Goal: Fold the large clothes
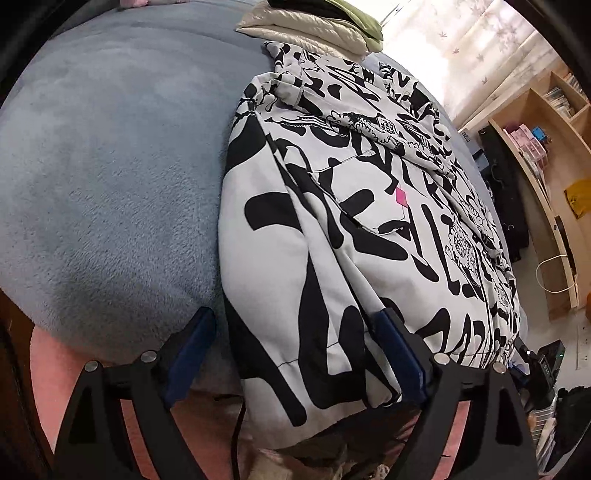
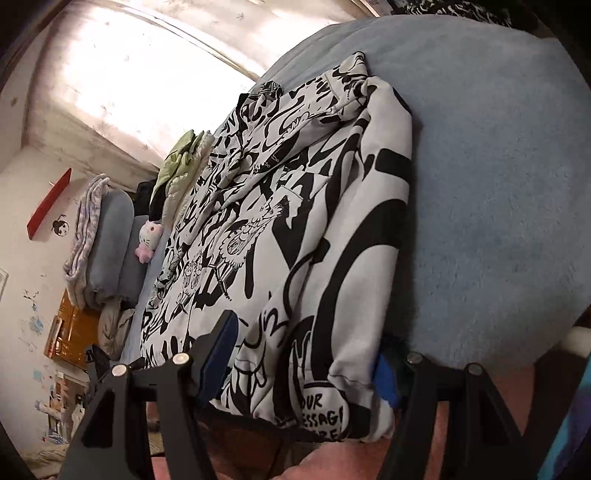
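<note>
A large white hoodie with black graphic print (image 1: 354, 206) lies partly folded on a blue fleece bed cover (image 1: 110, 166); its hem hangs over the near edge. It also shows in the right wrist view (image 2: 295, 229). My left gripper (image 1: 295, 325) is open, its blue-padded fingers (image 1: 192, 347) straddling the hoodie's near left corner. My right gripper (image 2: 303, 354) is open, its fingers (image 2: 218, 354) straddling the hoodie's near right corner, with the hem between them.
Folded cream and green clothes (image 1: 314, 26) are stacked at the far end of the bed. Wooden shelves (image 1: 546, 155) stand at the right. Pillows and a plush toy (image 2: 147, 236) lie at the bed's head. The blue cover (image 2: 498, 184) spreads beside the hoodie.
</note>
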A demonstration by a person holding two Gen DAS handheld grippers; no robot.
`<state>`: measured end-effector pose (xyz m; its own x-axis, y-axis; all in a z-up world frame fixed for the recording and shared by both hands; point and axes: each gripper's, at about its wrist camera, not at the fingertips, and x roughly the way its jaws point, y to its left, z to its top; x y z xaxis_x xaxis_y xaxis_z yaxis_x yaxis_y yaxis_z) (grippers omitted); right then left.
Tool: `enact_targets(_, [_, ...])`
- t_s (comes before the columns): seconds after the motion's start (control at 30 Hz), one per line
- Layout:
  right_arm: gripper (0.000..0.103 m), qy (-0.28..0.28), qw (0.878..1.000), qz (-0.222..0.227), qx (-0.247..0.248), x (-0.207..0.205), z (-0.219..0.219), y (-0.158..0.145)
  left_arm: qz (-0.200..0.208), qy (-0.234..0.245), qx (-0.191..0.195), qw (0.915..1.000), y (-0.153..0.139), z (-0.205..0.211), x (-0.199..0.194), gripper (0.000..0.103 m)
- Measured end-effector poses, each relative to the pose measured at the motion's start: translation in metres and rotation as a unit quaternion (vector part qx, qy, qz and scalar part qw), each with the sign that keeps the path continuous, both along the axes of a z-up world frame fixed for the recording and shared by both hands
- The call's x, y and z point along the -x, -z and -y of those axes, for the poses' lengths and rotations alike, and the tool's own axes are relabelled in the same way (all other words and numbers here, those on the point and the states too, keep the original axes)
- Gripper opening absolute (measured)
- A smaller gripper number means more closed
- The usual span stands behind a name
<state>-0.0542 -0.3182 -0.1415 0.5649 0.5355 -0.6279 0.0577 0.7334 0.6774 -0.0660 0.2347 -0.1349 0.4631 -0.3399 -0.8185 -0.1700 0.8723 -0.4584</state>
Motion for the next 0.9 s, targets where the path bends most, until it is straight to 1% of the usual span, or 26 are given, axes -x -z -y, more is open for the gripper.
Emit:
enact_targets(0.13, [0.064, 0.002, 1.000, 0.003, 0.006, 0.000, -0.002, -0.001, 0.005, -0.003, -0.005, 1.0000, -0.004, 0.004, -0.001, 0.084])
enact_targets(0.17, [0.056, 0.004, 1.000, 0.005, 0.011, 0.000, -0.002, -0.002, 0.006, -0.003, -0.006, 1.0000, -0.005, 0.004, 0.000, 0.083])
enact_targets(0.2, [0.040, 0.006, 1.000, 0.005, 0.021, 0.002, -0.001, -0.003, 0.007, -0.002, -0.006, 1.0000, -0.006, 0.005, 0.000, 0.076])
enact_targets(0.23, [0.029, 0.008, 1.000, 0.005, 0.025, 0.002, -0.001, -0.004, 0.008, 0.002, -0.005, 0.9999, -0.009, 0.006, 0.001, 0.066])
enact_targets(0.27, [0.022, 0.007, 1.000, 0.008, 0.020, 0.002, -0.001, -0.007, 0.010, 0.007, -0.001, 0.9999, -0.011, 0.006, 0.000, 0.061])
enact_targets(0.3, [0.018, 0.006, 1.000, 0.015, 0.012, 0.003, 0.001, -0.012, 0.012, 0.010, 0.003, 0.9999, -0.013, 0.007, 0.001, 0.055])
enact_targets(0.33, [0.018, 0.006, 1.000, 0.023, 0.010, 0.003, 0.001, -0.018, 0.016, 0.010, 0.010, 0.9998, -0.016, 0.006, 0.001, 0.051])
enact_targets(0.4, [0.018, -0.001, 0.999, 0.038, 0.004, 0.001, 0.000, -0.028, 0.021, 0.007, 0.035, 0.9992, -0.018, 0.004, 0.000, 0.051])
enact_targets(0.43, [0.018, -0.004, 0.999, 0.042, -0.004, 0.000, -0.001, -0.031, 0.023, 0.006, 0.056, 0.9981, -0.017, 0.002, -0.002, 0.051])
enact_targets(0.47, [0.018, -0.008, 0.999, 0.042, -0.010, -0.003, -0.003, -0.031, 0.021, 0.005, 0.064, 0.9977, -0.015, 0.002, -0.004, 0.051])
enact_targets(0.5, [0.019, -0.013, 0.999, 0.039, -0.014, -0.006, -0.005, -0.029, 0.019, 0.006, 0.066, 0.9976, -0.013, 0.003, -0.006, 0.052])
enact_targets(0.6, [0.021, -0.019, 1.000, 0.008, -0.021, -0.016, -0.008, -0.014, 0.012, 0.025, 0.053, 0.9982, -0.006, 0.013, -0.013, 0.064])
enact_targets(0.67, [0.022, -0.016, 0.999, -0.004, -0.034, -0.020, -0.007, -0.004, 0.015, 0.032, 0.038, 0.9987, -0.007, 0.020, -0.017, 0.065])
enact_targets(0.7, [0.021, -0.015, 0.999, -0.007, -0.036, -0.022, -0.008, -0.001, 0.019, 0.032, 0.032, 0.9988, -0.009, 0.024, -0.020, 0.061])
enact_targets(0.73, [0.021, -0.015, 0.999, -0.008, -0.031, -0.023, -0.009, -0.001, 0.024, 0.028, 0.030, 0.9989, -0.011, 0.025, -0.021, 0.039])
enact_targets(0.77, [0.019, -0.016, 1.000, -0.006, -0.016, -0.024, -0.012, -0.003, 0.031, 0.017, 0.021, 0.9991, -0.014, 0.025, -0.022, 0.020])
enact_targets(0.8, [0.018, -0.017, 1.000, -0.003, -0.003, -0.023, -0.015, -0.007, 0.031, 0.006, 0.017, 0.9993, -0.017, 0.025, -0.024, 0.012])
enact_targets(0.87, [0.016, -0.017, 1.000, 0.007, 0.021, -0.022, -0.022, -0.018, 0.031, -0.033, 0.050, 0.9977, -0.023, 0.019, -0.024, 0.008])
enact_targets(0.9, [0.014, -0.015, 0.999, 0.014, 0.024, -0.020, -0.023, -0.024, 0.032, -0.047, 0.056, 0.9969, -0.026, 0.018, -0.023, 0.007])
